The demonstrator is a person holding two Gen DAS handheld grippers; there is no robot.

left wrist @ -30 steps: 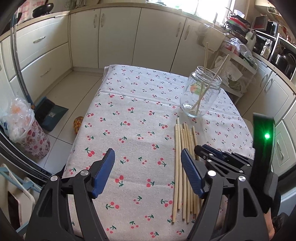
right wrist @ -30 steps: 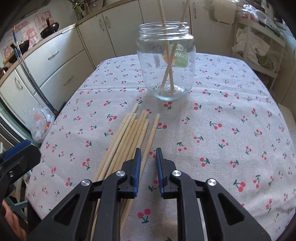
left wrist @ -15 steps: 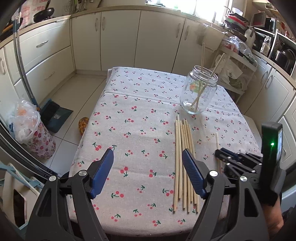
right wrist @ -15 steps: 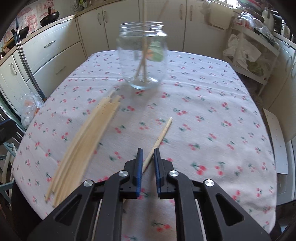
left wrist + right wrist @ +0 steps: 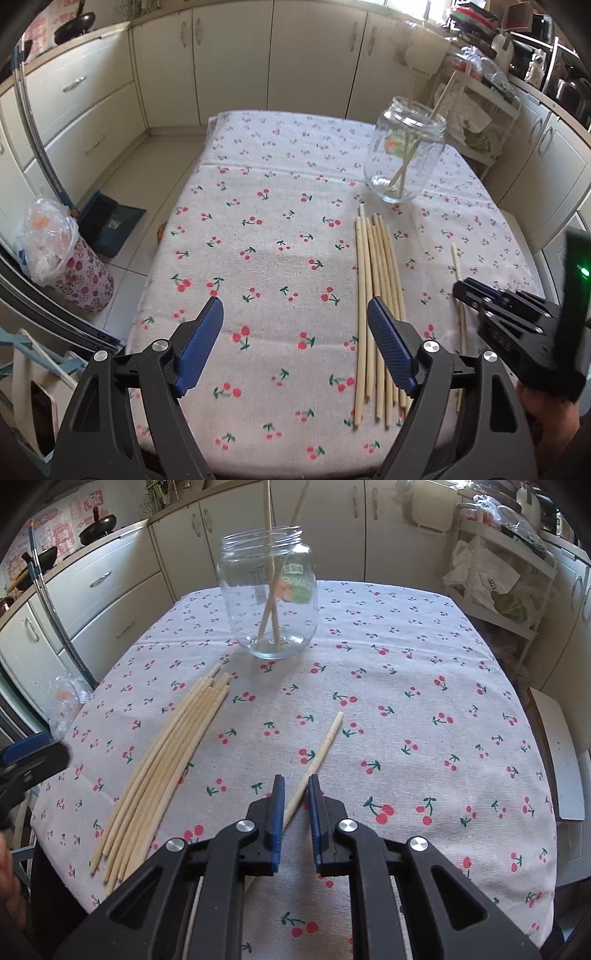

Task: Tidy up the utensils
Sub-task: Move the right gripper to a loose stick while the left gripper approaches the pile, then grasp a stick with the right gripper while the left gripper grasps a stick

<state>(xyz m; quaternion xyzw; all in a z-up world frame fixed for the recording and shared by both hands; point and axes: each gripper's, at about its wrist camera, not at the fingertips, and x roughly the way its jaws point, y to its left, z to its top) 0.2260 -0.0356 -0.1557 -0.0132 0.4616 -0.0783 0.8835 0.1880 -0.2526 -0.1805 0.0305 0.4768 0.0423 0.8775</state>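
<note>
Daylight, bright and soft, comes from the window behind the glass jar [image 5: 404, 155]; it blows out there. Glints on the jar walls, faint shadow at its base. Strong fisheye bend, dark vignette in corners. Both views sharp, slight softness toward the edges.

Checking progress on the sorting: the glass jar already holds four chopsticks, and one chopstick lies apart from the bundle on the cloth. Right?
Not quite: the glass jar holds two chopsticks, not four, as the right wrist view shows. One chopstick does lie apart from the bundle.
</note>
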